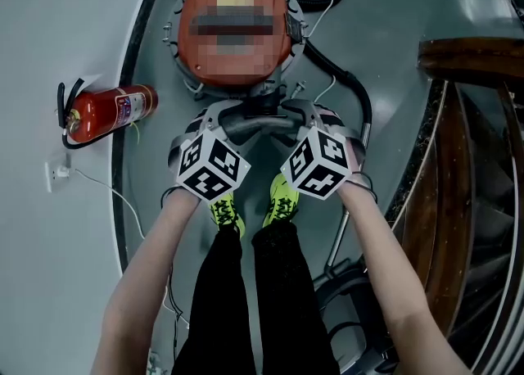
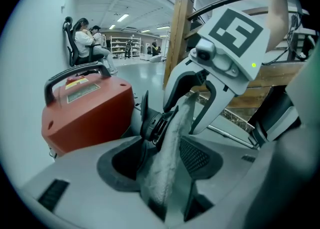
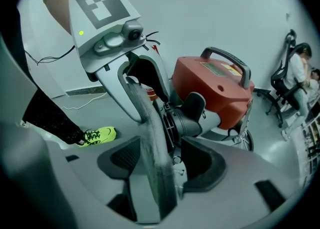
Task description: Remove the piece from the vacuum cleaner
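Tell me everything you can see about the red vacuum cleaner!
The vacuum is a round red drum, plastic-looking, with a black carry handle and a label on top. It stands upright on the grey floor, on what looks like a wheeled base. A black hose curls away beside it. At its front, a black ribbed collar joins a grey pipe, which the left tool and right tool both grip.

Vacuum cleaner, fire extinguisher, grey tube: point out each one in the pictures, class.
vacuum cleaner (image 1: 237,70), head view, on its red top cover.
fire extinguisher (image 1: 115,110), head view, middle of the red cylinder.
grey tube (image 2: 167,153), left gripper view, on its middle stretch.
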A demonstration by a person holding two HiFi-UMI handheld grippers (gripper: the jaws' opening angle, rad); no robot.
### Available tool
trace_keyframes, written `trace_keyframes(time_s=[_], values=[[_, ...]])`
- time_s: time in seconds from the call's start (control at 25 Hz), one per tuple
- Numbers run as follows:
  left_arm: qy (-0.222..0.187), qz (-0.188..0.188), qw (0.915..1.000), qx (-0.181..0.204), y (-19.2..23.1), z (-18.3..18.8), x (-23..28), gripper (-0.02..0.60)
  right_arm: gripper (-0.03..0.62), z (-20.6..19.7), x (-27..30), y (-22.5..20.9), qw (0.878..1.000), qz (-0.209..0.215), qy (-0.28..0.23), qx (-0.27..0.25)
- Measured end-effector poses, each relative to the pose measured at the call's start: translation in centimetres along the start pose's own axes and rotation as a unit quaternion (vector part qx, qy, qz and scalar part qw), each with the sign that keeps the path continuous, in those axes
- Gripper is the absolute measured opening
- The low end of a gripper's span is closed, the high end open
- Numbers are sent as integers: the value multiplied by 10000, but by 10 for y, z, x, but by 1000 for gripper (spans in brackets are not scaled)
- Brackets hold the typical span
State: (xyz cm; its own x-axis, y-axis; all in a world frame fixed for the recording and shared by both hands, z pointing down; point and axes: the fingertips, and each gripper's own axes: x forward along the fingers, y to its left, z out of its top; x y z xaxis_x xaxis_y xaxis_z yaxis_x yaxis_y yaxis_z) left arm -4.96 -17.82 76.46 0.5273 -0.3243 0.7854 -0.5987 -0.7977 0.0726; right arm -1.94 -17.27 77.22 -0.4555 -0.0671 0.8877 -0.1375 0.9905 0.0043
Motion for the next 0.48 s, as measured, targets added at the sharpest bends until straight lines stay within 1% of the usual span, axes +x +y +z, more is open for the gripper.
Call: trace_keyframes(time_s=[0.04, 0.12, 0.24, 0.36, 0.48], values=[[8, -58, 10000, -36, -1, 0, 1, 247, 269, 0, 1, 1, 10000, 58, -6, -9], [7, -186, 9998, -94, -2, -1, 2, 224, 251, -1, 3, 3, 9999, 125, 4, -52], [-1, -339, 9994, -96, -6, -1, 2, 201, 213, -3, 5, 5, 9998, 188, 21, -84], [27, -517, 9985, -178, -10, -2, 3, 159, 190, -2, 6, 7, 9996, 270, 20, -75], [42, -602, 9978, -278, -11, -2, 4, 149, 184, -3, 6, 7, 9995, 325, 12, -57]])
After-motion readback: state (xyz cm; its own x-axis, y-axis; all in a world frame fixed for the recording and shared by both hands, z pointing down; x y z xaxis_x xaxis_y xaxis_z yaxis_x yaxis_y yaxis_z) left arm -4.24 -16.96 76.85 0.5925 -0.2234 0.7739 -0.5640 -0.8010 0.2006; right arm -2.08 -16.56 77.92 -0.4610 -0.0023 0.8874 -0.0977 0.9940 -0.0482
